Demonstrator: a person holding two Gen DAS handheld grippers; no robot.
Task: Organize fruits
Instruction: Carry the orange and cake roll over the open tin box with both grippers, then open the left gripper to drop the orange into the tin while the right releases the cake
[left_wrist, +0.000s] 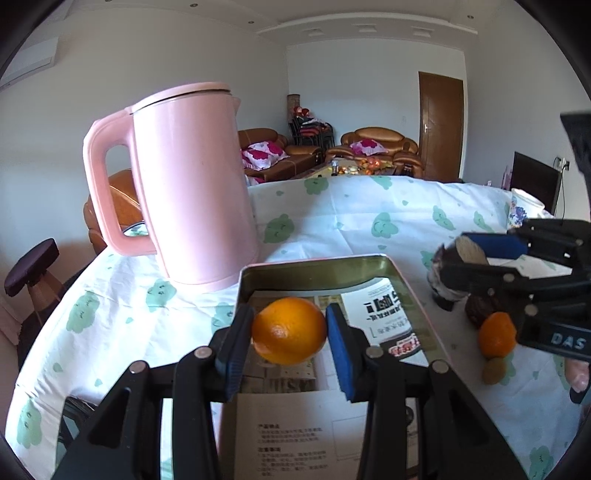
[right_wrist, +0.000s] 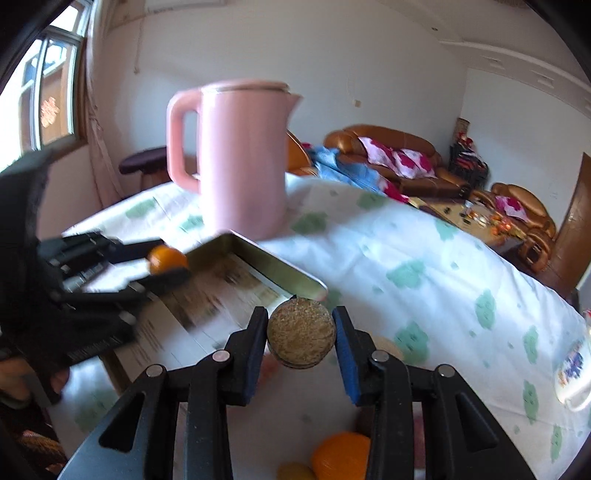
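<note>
The left gripper (left_wrist: 289, 329) pinches an orange (left_wrist: 289, 330) between its blue pads, holding it over the near end of the metal tray (left_wrist: 317, 267). The orange is round, glossy and bright, with a small navel facing the camera. Printed leaflets (left_wrist: 384, 314) line the tray floor beneath it. The right gripper (right_wrist: 301, 334), just right of the tray, is clamped on a round brown fruit (right_wrist: 301, 332) with a rough, speckled face. Right of the tray on the cloud-patterned tablecloth (left_wrist: 351, 218) lie a second orange (left_wrist: 496, 334) and a small kiwi (left_wrist: 494, 370). A pink kettle (left_wrist: 192, 184) stands behind the tray's left corner.
</note>
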